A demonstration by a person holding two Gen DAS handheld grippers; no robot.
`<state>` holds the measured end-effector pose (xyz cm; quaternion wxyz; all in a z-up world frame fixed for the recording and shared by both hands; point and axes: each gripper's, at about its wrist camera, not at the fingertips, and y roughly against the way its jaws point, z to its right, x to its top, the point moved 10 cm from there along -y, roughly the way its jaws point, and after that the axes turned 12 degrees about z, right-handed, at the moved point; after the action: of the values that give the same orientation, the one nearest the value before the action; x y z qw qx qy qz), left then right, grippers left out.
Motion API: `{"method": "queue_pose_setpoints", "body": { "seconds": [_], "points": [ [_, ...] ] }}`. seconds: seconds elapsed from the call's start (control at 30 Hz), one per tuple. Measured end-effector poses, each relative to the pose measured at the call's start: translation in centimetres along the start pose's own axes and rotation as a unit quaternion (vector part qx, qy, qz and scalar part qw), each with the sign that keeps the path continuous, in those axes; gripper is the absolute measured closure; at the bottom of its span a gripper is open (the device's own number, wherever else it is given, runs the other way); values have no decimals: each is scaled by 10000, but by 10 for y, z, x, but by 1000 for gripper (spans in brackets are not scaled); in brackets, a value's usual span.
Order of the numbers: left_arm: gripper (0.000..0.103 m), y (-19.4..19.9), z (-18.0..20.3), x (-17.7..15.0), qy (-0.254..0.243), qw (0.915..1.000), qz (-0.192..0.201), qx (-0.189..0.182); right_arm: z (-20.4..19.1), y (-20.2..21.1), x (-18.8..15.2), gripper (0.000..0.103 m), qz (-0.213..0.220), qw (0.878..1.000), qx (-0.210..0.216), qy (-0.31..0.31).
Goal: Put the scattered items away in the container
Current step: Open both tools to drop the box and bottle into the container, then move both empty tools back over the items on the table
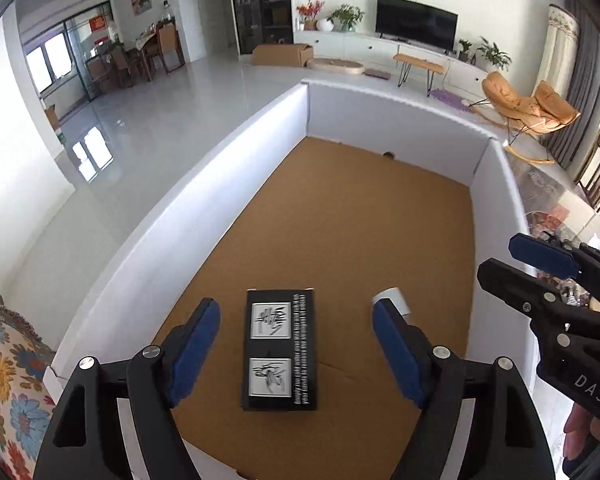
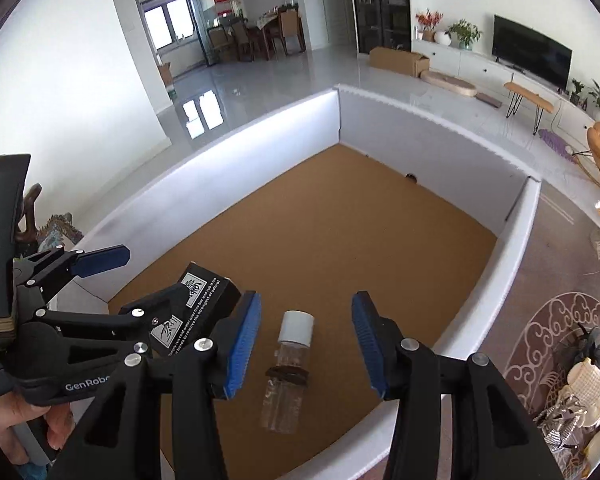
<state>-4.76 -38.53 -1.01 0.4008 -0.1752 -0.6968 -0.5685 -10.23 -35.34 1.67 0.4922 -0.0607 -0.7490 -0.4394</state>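
A large container with white walls (image 1: 220, 200) and a brown cardboard floor fills both views. A black box (image 1: 280, 350) with white print lies in it, between the fingers of my left gripper (image 1: 296, 312), which is open; the blue pads stand clear of the box's sides. In the right wrist view a clear bottle (image 2: 288, 368) with a white cap lies on the floor between the fingers of my open right gripper (image 2: 306, 300), untouched. The black box (image 2: 204, 292) and left gripper (image 2: 148, 276) show at its left. The bottle's cap (image 1: 394, 300) peeks past my left gripper's right finger.
The right gripper (image 1: 512, 258) hangs over the container's right wall. A flowered cushion (image 1: 8, 360) lies outside on the left. Ornaments (image 2: 572, 392) stand on a patterned table top to the right. The container's far half (image 2: 380, 220) is bare cardboard.
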Motion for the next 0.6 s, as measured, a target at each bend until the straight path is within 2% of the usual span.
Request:
{"method": "queue_pose_setpoints", "body": {
  "seconds": [0.1, 0.17, 0.2, 0.23, 0.3, 0.37, 0.5, 0.6],
  "points": [
    [25, 40, 42, 6, -123, 9984, 440, -325, 32, 44, -18, 54, 449, 9985, -308, -98],
    [24, 66, 80, 4, -219, 9949, 713, -676, 61, 70, -45, 54, 510, 9965, -624, -211],
    [19, 78, 100, 0, -292, 9926, 824, -840, 77, 83, -60, 54, 493, 9953, -793, -273],
    [9, 88, 121, -5, -381, 9902, 907, -995, 94, 97, -77, 54, 476, 9937, -953, -337],
    [5, 101, 164, -21, -505, 9844, 1008, -1350, 127, 125, -109, 54, 436, 9899, -1263, -466],
    [5, 101, 207, -42, -628, 9788, 945, -1706, 162, 156, -144, 54, 393, 9831, -1690, -593],
    [5, 80, 282, -94, -831, 9738, 269, -2097, 224, 209, -214, 54, 153, 9652, -2411, -1003],
    [5, 76, 321, -118, -938, 9711, 182, -2189, 257, 237, -252, 54, 50, 9538, -2722, -1269]
  ]
}}
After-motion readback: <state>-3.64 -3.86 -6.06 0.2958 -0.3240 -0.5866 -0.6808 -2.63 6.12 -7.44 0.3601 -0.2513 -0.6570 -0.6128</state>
